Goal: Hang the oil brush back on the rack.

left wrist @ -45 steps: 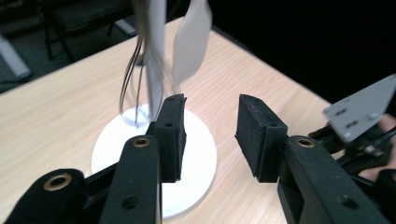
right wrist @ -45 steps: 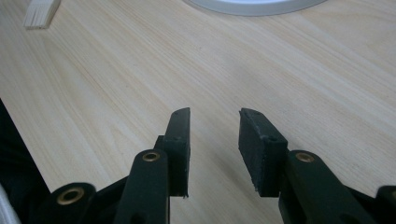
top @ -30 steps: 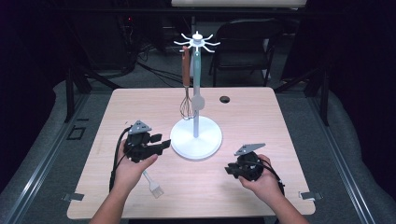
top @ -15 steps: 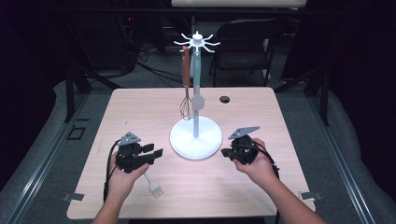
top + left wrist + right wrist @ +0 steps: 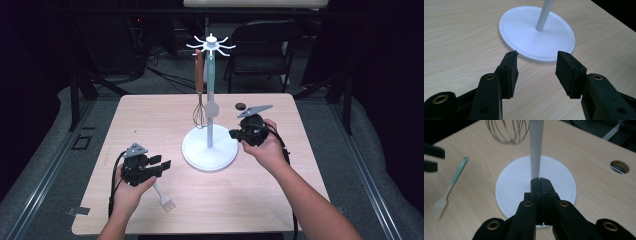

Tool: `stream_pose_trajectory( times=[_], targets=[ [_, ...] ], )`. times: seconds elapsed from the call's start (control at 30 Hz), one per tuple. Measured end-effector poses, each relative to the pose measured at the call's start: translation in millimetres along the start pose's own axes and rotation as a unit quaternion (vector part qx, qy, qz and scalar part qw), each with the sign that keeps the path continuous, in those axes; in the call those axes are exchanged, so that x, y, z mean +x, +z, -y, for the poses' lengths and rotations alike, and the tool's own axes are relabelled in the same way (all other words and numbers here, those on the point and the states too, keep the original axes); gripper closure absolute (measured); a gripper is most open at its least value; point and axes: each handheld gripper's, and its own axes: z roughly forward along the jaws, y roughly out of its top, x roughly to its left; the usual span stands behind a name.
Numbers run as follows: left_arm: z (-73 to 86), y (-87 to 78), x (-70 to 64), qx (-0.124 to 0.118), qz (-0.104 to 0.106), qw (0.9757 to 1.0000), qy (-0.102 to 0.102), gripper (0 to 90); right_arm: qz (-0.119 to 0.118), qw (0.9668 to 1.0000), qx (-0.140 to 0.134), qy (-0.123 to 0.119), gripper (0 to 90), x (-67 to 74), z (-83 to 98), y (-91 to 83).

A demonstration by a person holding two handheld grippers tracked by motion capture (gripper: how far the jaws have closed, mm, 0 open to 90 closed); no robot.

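A white stand with a round base (image 5: 210, 150) and a thin pole (image 5: 210, 100) rises mid-table. From its hooked top hangs a wire whisk (image 5: 200, 112) with a brown handle. My left gripper (image 5: 161, 164) hovers low at the front left, open and holding nothing, pointing at the base (image 5: 536, 35). A brush (image 5: 163, 198) with a pale green handle lies just beside that hand. My right gripper (image 5: 235, 134) is shut and holds nothing, right of the pole. In its own view the closed tips (image 5: 539, 180) line up with the pole (image 5: 536, 147), the whisk (image 5: 507, 131) hangs upper left, and the brush (image 5: 449, 186) lies at the left.
A small dark round hole (image 5: 240, 105) sits in the tabletop behind the right hand, also seen as hole (image 5: 619, 166). The wooden table (image 5: 150, 115) is ringed by dark floor, with a chair (image 5: 265, 45) beyond its far edge.
My right hand rose and moved from the front right in towards the stand's pole. My left hand slid a little towards the front edge and lower.
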Motion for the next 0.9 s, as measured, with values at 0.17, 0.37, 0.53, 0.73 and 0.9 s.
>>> stream_pose_trajectory(
  times=[0.17,0.37,0.53,0.73,0.9],
  targets=[
    [0.5,-0.1,2.1,0.000,0.001,1.0000,-0.001,52.0,0.011,0.9988,-0.043,0.019,90.0,-4.0,-23.7,-5.9],
    [0.1,-2.4,3.7,-0.006,0.001,1.0000,-0.005,52.1,0.022,0.9967,-0.077,0.017,90.0,-3.2,-47.6,-15.9],
    [0.7,-2.7,5.1,-0.006,0.000,1.0000,-0.004,52.1,0.026,0.9947,-0.098,0.013,90.0,0.9,-62.1,-24.1],
    [0.3,-2.7,4.0,-0.009,0.000,1.0000,-0.002,52.2,0.037,0.9906,-0.132,0.002,90.0,6.6,-79.9,-37.9],
    [0.6,-2.7,5.0,-0.010,0.000,1.0000,-0.002,52.3,0.043,0.9842,-0.172,0.001,90.0,9.2,-95.1,-51.7]
  ],
)
